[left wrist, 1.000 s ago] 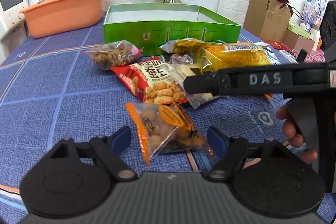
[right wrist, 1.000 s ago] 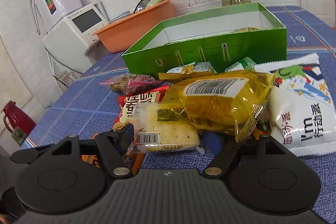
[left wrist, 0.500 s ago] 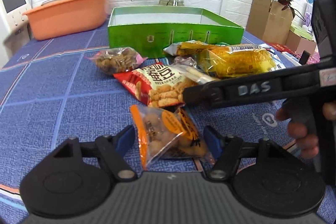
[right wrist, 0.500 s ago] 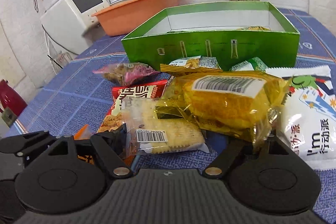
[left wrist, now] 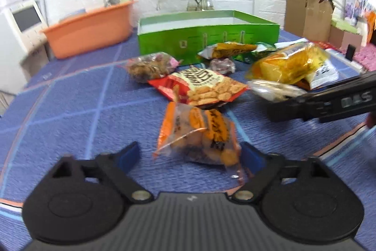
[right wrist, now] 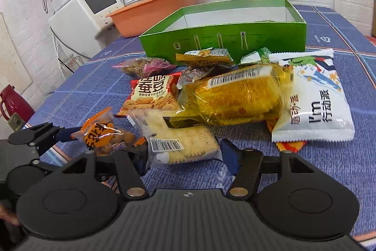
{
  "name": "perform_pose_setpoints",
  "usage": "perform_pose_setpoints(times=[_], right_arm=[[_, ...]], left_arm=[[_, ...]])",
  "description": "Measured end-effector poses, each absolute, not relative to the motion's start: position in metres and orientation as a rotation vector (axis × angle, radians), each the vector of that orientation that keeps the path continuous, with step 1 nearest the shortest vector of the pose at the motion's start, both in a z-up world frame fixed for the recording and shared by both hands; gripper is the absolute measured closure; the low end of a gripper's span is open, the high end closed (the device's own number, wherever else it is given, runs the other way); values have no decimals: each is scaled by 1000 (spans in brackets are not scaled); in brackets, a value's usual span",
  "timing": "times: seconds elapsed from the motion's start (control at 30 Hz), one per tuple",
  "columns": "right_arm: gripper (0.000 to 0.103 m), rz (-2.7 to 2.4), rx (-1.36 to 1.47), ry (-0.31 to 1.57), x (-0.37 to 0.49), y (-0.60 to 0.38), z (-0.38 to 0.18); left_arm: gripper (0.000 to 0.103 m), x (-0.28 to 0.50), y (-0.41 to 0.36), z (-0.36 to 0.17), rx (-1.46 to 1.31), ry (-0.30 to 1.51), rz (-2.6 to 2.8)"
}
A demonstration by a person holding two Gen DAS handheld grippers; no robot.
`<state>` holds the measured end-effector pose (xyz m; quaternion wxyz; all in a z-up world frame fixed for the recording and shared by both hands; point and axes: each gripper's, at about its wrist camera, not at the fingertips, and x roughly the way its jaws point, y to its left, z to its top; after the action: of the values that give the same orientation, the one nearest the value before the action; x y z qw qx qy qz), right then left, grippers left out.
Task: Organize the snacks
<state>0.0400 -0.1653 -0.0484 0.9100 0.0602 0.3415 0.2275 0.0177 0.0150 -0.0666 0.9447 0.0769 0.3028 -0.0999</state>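
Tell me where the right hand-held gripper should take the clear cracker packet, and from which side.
Grip the cracker packet across its flat near end, where the barcode label sits, coming in low from the front. Its far end is tucked under the yellow bag, so a near-end pinch seems safest. The right hand-held gripper already straddles that end, open.

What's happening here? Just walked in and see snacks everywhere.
A person is sorting snacks with hand-held tongs. The left tongs sit open around the orange peanut packet. The right tongs sit open around the clear cracker packet. The other packets lie on the blue tablecloth in front of the green box.
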Motion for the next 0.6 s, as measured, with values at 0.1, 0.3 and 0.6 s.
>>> perform_pose_setpoints(times=[0.1,0.3,0.6], right_arm=[[8,477,114,701,33,-165,-48],[0,475,191,710,37,-166,-52],[0,451,149,717,41,-155,-50]], left_arm=[[5,15,14,-66,175,606,-194],[5,14,-6,-64,284,577,-150],[4,30,7,-65,131,660,-262]])
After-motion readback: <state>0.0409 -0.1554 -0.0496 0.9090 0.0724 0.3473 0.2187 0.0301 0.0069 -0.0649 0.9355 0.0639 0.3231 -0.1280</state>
